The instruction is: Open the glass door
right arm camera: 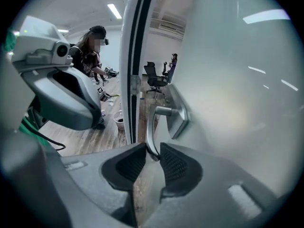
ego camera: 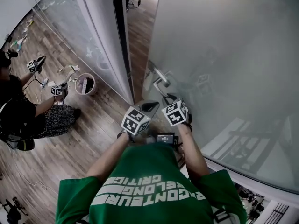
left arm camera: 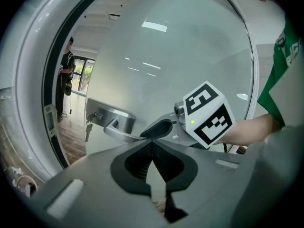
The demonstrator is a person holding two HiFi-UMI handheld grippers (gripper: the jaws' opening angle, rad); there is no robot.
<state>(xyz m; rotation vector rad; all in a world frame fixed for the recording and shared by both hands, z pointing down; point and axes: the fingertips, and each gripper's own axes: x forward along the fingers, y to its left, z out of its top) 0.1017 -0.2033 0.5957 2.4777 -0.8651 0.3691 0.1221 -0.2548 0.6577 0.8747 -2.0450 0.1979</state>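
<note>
The frosted glass door stands at the right of the head view, its edge beside the white door frame. A narrow strip of wooden floor shows between them, so the door may already be slightly ajar, though I cannot be sure. The metal lever handle sits on a plate near that edge, with keys hanging from the lock beside it.

The right gripper has its jaws closed on the free end of the handle, which sits between the ribbed pads near their tips. The left gripper hangs just beside the right one, short of the handle, with its jaws together and nothing between them.

The step in hand looks like taking hold of the handle, and the grip seems only on its tip. The next move probably calls for pressing the lever down to free the latch, then swinging the door on its hinges while the grip holds. With so little of the lever in the pads, it could slip out as the lever turns. The left gripper could brace the door edge if needed.
</note>
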